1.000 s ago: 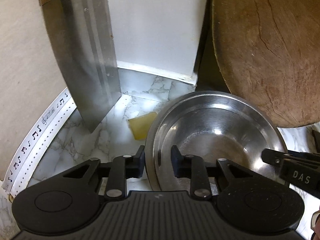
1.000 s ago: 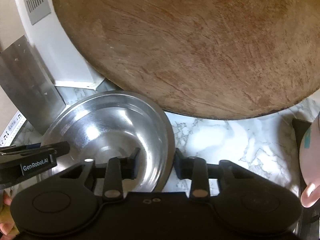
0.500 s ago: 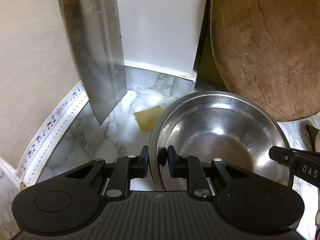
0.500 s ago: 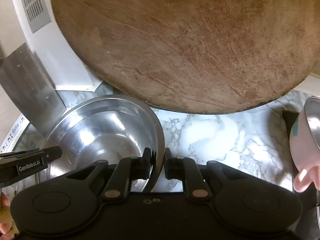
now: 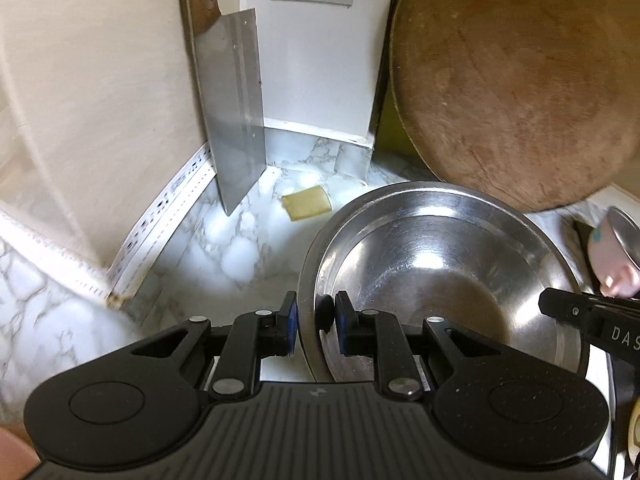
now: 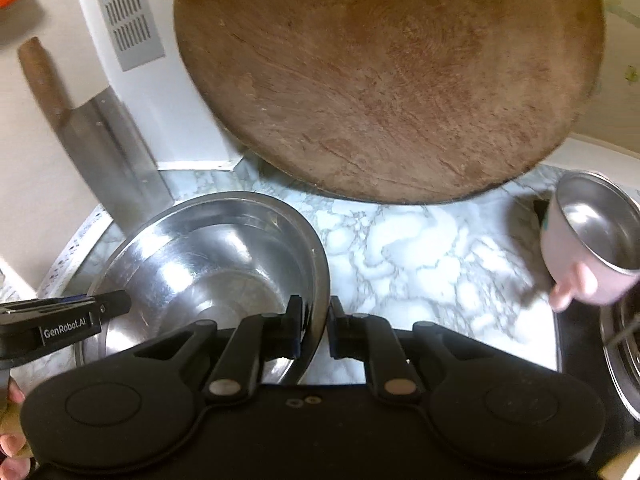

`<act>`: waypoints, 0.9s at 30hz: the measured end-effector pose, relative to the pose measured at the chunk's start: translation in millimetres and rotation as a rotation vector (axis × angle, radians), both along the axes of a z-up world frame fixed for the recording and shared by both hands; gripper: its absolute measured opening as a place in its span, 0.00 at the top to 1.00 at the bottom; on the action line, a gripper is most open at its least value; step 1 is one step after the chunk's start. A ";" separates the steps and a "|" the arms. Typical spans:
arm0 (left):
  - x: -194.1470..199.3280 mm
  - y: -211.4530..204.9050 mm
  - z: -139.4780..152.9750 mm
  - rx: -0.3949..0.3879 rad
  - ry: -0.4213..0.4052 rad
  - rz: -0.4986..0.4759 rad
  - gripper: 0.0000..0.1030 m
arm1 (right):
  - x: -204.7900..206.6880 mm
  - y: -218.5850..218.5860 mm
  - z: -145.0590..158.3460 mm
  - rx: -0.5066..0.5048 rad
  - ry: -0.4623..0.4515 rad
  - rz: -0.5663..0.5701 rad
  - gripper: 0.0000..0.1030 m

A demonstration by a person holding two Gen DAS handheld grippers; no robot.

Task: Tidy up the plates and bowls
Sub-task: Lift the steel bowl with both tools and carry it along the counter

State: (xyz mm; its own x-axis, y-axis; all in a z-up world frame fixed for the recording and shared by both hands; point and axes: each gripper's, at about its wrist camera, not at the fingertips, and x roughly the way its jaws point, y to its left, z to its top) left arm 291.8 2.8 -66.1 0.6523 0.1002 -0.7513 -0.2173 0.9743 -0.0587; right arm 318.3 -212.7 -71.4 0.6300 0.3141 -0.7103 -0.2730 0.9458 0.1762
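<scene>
A large steel bowl [image 5: 440, 276] [image 6: 208, 264] hangs a little above the marble counter, gripped on both sides of its rim. My left gripper [image 5: 314, 318] is shut on the bowl's left rim, one pad outside and one inside. On the opposite rim my right gripper [image 6: 314, 322] is shut on it the same way. Each gripper's body shows at the edge of the other's view. A small pink cup with a steel inside [image 6: 592, 240] [image 5: 612, 256] stands at the right.
A big round wooden board [image 6: 392, 80] [image 5: 516, 80] leans against the back wall. A cleaver [image 5: 236, 112] [image 6: 104, 148] leans in the left corner beside a white vented box [image 5: 316, 52]. A yellow sponge piece [image 5: 306, 208] lies on the counter [image 6: 432, 256]. A steel rim [image 6: 620, 344] sits at far right.
Both grippers closed onto the bowl's rim, then drew back and up with the bowl. The board, cleaver and vented box now look farther off, and the pink cup has come into view.
</scene>
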 end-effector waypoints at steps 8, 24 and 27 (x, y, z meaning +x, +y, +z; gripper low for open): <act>-54.4 0.5 10.1 -0.009 -0.005 -0.023 0.82 | -60.4 2.3 15.3 0.016 -0.011 -0.005 0.87; -114.3 -12.1 -9.4 -0.014 0.046 -0.071 0.82 | -134.2 -12.8 0.9 0.037 0.030 -0.027 0.87; -122.3 -17.5 -14.4 0.002 0.051 -0.086 0.82 | -141.4 -17.7 -5.9 0.047 0.047 -0.033 0.87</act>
State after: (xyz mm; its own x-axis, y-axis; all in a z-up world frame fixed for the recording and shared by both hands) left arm 169.5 -14.6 -80.5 0.6195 0.0469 -0.7836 -0.1351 0.9897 -0.0476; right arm 177.0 -230.4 -77.3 0.6066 0.3275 -0.7244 -0.2321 0.9445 0.2326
